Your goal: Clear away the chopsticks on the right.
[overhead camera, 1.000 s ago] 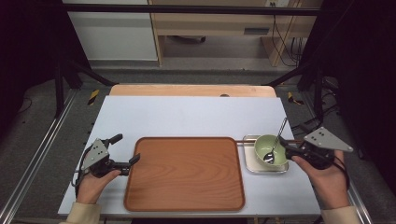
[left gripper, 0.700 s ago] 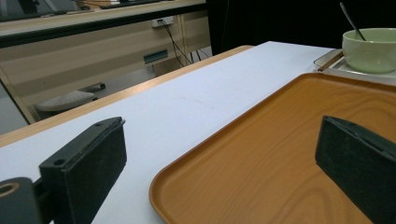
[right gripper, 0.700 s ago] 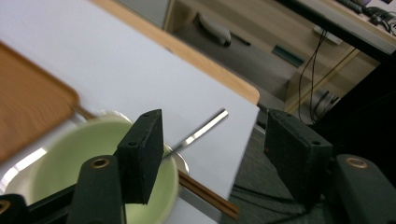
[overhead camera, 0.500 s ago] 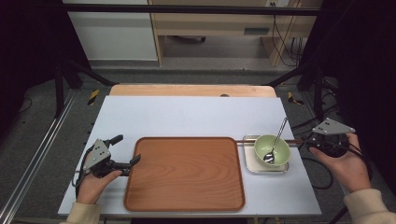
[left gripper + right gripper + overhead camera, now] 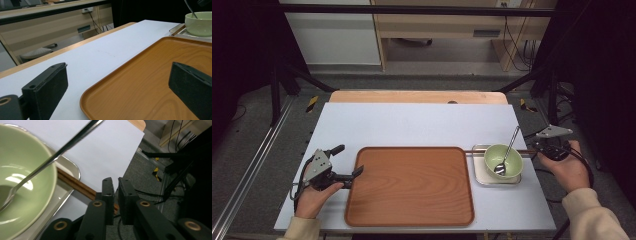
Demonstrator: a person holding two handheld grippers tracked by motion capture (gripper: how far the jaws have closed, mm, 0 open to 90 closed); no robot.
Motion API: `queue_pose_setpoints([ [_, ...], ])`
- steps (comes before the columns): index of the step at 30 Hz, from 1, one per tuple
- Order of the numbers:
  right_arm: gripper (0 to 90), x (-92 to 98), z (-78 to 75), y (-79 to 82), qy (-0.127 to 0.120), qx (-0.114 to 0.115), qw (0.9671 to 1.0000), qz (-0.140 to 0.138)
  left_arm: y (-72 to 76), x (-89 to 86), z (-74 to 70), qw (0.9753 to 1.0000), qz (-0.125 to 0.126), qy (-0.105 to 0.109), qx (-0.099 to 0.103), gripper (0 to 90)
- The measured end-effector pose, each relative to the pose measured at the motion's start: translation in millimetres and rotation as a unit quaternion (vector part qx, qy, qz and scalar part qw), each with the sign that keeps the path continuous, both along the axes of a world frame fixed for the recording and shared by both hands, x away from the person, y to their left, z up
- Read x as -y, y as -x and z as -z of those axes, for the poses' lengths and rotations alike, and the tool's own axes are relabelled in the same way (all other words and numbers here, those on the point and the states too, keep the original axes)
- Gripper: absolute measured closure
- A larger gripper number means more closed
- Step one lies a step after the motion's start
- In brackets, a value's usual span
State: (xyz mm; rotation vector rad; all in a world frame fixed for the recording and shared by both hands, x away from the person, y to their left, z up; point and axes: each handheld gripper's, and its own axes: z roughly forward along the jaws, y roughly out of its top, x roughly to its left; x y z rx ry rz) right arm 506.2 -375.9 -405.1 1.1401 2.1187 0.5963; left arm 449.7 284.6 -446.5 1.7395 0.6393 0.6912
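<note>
Chopsticks point(image 5: 472, 151), a brown wooden pair, lie along the far rim of the small metal tray point(image 5: 479, 177) near the right edge of the tabletop point(image 5: 422, 122), passing behind the pale green bowl point(image 5: 503, 161) that sits in that tray with a metal spoon point(image 5: 507, 150) leaning in it. They look light, stiff and thin, and being smooth they would likely roll or slip apart if pinched unevenly; the end that juts past the tray's right side, free of the bowl, seems the sensible place to take hold, across both sticks at once. In the right gripper view the right tool point(image 5: 114, 182) has its jaws pressed nearly together with only a thin gap, and that end of the chopsticks point(image 5: 75, 184) runs in under their tips; whether it is actually pinched I cannot tell. The right hand point(image 5: 564, 167) holds it beyond the tabletop's right edge, level with the tray, pointing inward. The left tool point(image 5: 347, 165) rests low near the left edge with its jaws spread wide astride the near left corner of the large wooden tray point(image 5: 412, 185), the hand point(image 5: 314, 197) behind it.
</note>
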Motion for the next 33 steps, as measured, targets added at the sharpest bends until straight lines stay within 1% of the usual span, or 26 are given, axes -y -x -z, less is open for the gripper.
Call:
queue_pose_setpoints([
  [1,88.7,1.5,5.1,-6.3,-0.004,-0.005,0.9999,0.009,-0.1,-0.2,0.1,1.0,0.0,0.003,0.001,2.0],
  [2,88.7,1.5,5.1,-6.3,-0.004,-0.005,0.9999,0.009,-0.1,-0.7,0.1,1.0,-0.001,0.003,0.001,2.0],
  [3,90.0,2.5,10.2,-12.8,-0.008,-0.011,0.9998,0.011,-0.1,-1.3,0.0,1.0,-0.003,0.004,0.001,2.0],
  [4,90.0,2.5,10.2,-12.8,-0.008,-0.011,0.9998,0.011,-0.3,-1.7,0.0,1.0,-0.002,0.004,0.001,2.0],
  [5,90.0,2.5,14.1,-18.2,-0.013,-0.017,0.9996,0.016,-0.6,-2.2,0.3,1.0,-0.002,0.007,0.001,2.0],
  [8,90.0,2.3,17.2,-22.3,-0.021,-0.021,0.9994,0.02,-0.4,-2.8,0.1,1.0,-0.003,0.006,0.0,2.0],
  [9,90.0,3.1,21.5,-26.6,-0.03,-0.025,0.9989,0.025,-0.5,-3.4,0.0,1.0,-0.004,0.006,0.0,2.0],
  [11,90.0,3.3,25.8,-29.5,-0.036,-0.031,0.9983,0.034,-0.5,-3.5,0.0,1.0,-0.004,0.006,0.001,2.0],
  [16,90.0,3.4,36.1,-35.9,-0.039,-0.038,0.9977,0.04,-0.3,-2.7,0.2,1.0,-0.003,0.006,0.001,2.0],
  [19,90.0,2.5,38.8,-38.2,-0.043,-0.041,0.9973,0.043,-0.1,-2.5,0.0,1.0,-0.002,0.005,0.001,2.0],
  [21,90.0,0.8,42.7,-41.8,-0.044,-0.047,0.997,0.043,0.1,-2.3,-0.3,1.0,-0.003,0.007,0.001,2.0],
  [25,90.0,-0.5,44.8,-44.1,-0.04,-0.055,0.9968,0.041,-0.2,-3.2,0.0,1.0,-0.004,0.005,0.0,2.0],
  [26,90.0,-0.7,46.0,-44.8,-0.041,-0.063,0.9963,0.04,-0.4,-3.5,0.1,1.0,-0.004,0.005,0.0,2.0],
  [28,90.0,-0.7,47.3,-45.2,-0.037,-0.066,0.9964,0.038,-0.3,-3.6,0.3,1.0,-0.005,0.003,-0.001,2.1],
  [33,90.0,-0.8,48.3,-45.5,-0.037,-0.069,0.9964,0.034,-0.3,-3.1,0.3,1.0,-0.004,0.004,-0.001,2.1],
])
